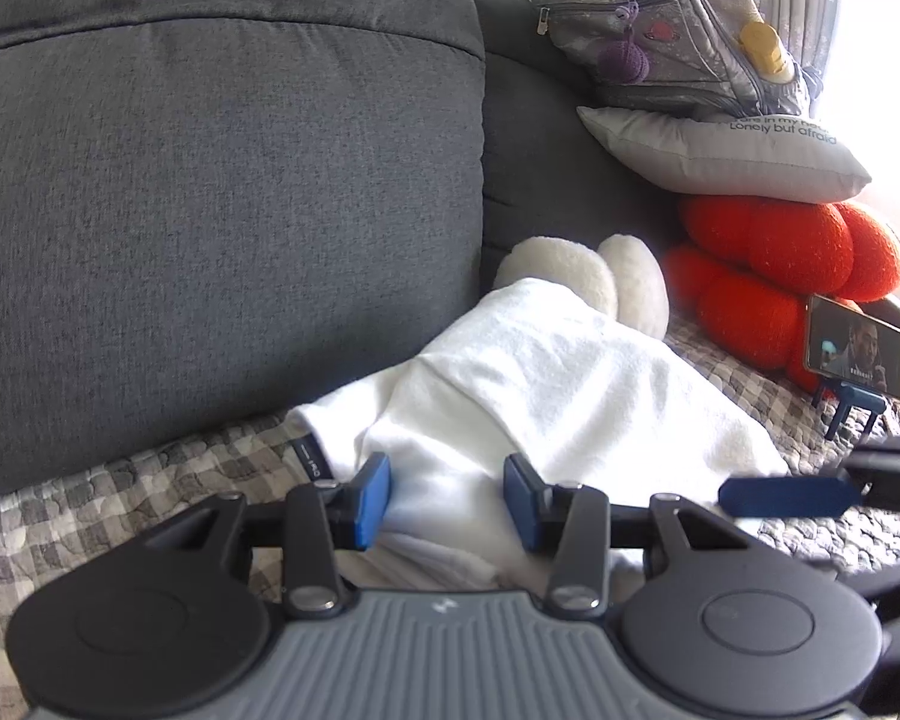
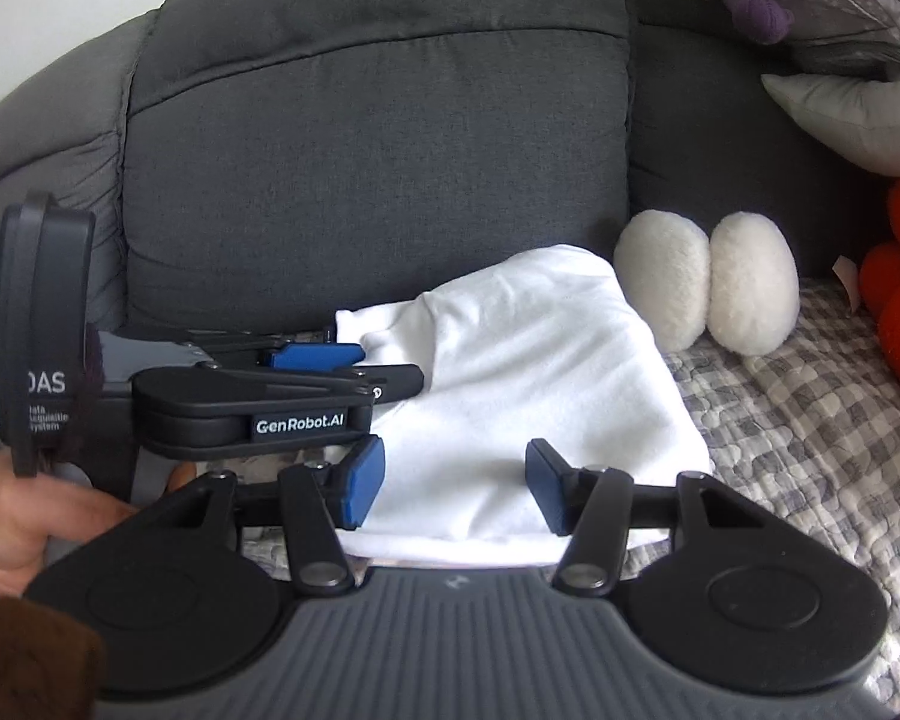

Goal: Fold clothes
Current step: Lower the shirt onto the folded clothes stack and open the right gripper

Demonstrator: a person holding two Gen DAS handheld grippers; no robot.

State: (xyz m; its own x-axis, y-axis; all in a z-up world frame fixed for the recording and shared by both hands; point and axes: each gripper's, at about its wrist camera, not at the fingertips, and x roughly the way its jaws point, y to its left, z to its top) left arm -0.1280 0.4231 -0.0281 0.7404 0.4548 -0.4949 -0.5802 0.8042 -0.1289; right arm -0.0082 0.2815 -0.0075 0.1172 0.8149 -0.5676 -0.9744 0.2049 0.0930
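Lengthwise, white garment (image 2: 528,384) points toward the backrest (image 2: 378,168).

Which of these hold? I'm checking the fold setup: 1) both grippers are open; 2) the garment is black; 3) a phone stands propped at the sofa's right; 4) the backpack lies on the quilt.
1) True: the left gripper and the right gripper both stand open over the garment.
2) False: it is white.
3) True: the phone stands on a small blue stand.
4) False: the backpack sits on a grey pillow.
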